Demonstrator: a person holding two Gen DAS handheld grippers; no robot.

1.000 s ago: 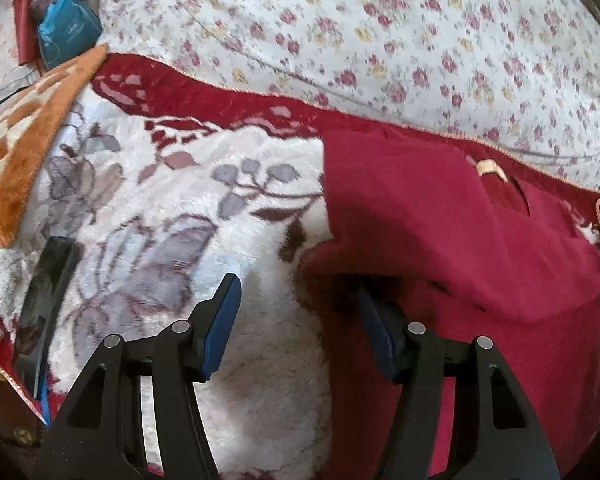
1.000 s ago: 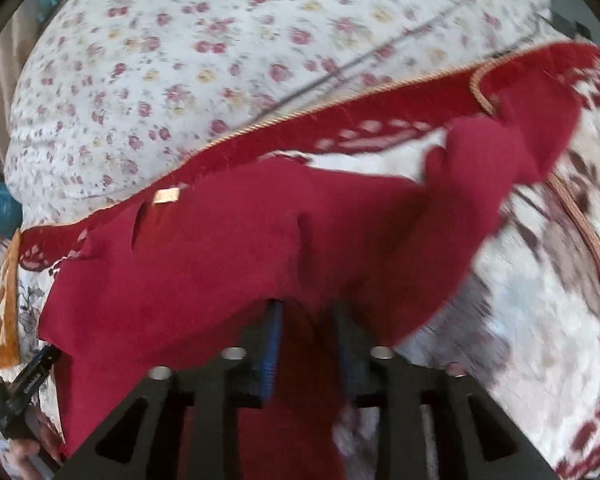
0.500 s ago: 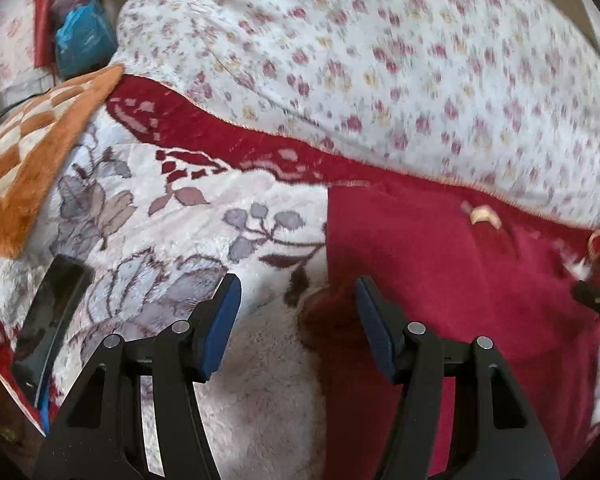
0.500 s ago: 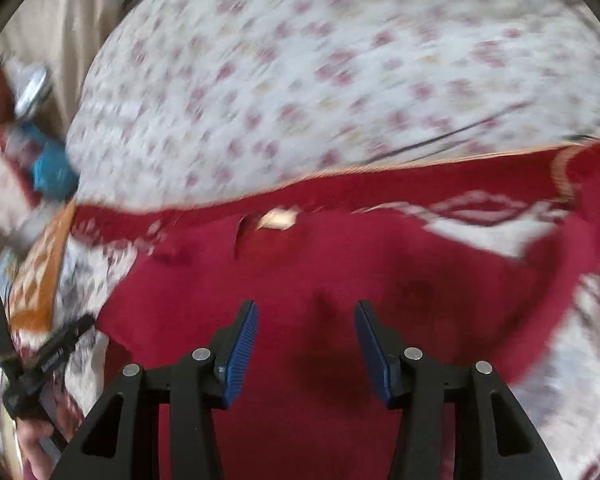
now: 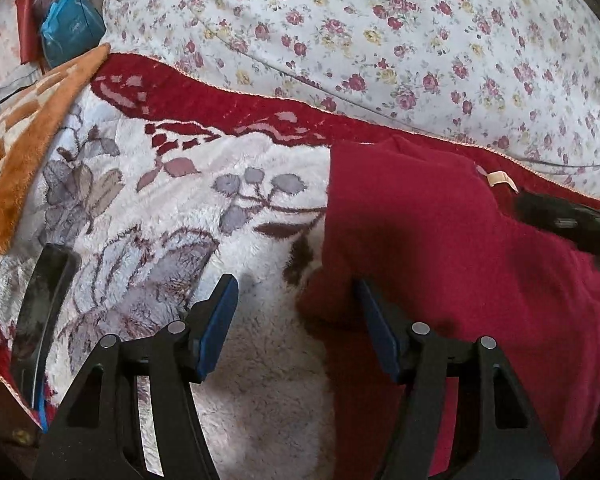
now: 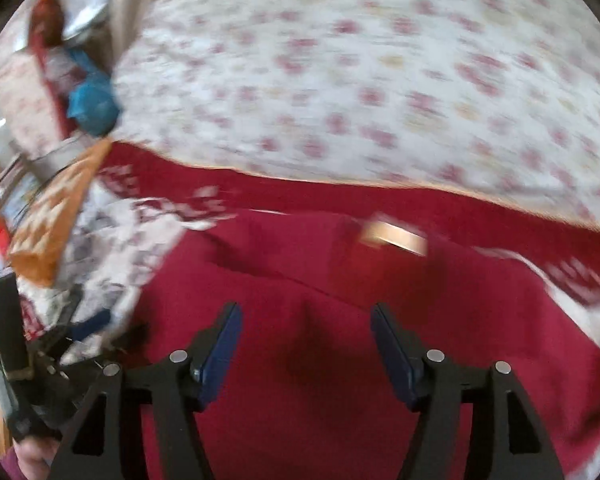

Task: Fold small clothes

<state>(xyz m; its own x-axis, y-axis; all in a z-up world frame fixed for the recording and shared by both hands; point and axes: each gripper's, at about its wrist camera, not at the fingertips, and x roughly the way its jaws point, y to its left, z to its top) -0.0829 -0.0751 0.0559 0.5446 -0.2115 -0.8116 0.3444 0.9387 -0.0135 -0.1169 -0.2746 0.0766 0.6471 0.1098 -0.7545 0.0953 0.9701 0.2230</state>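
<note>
A: Item one, the largest: what is lying at the far side?

B: A floral bedsheet (image 5: 380, 40), white with small red roses, is covering the far half of the bed in both views. In the right wrist view it is showing blurred.

A: Item two?

B: A plush blanket (image 5: 172, 208), white with grey leaves and a red border, is lying on the near side of the sheet, spreading to the left.

A: Item three, the task piece?

B: A red garment (image 5: 440, 240) is lying on the blanket, at the right of the left wrist view and filling the near middle of the right wrist view (image 6: 320, 320). A tan label (image 5: 500, 178) is showing near its far edge.

A: Smaller lots?

B: An orange checked cloth (image 5: 16, 152) is sitting at the far left, with a blue bag (image 5: 72, 28) beyond it. A dark phone (image 5: 40, 304) is lying on the blanket's near left edge.

A: And the fingers?

B: The left gripper (image 5: 296, 312) is standing wide open, holding nothing, its right finger at the garment's left edge. The right gripper (image 6: 306, 340) is likewise spread wide and empty, hovering over the garment's middle.
</note>
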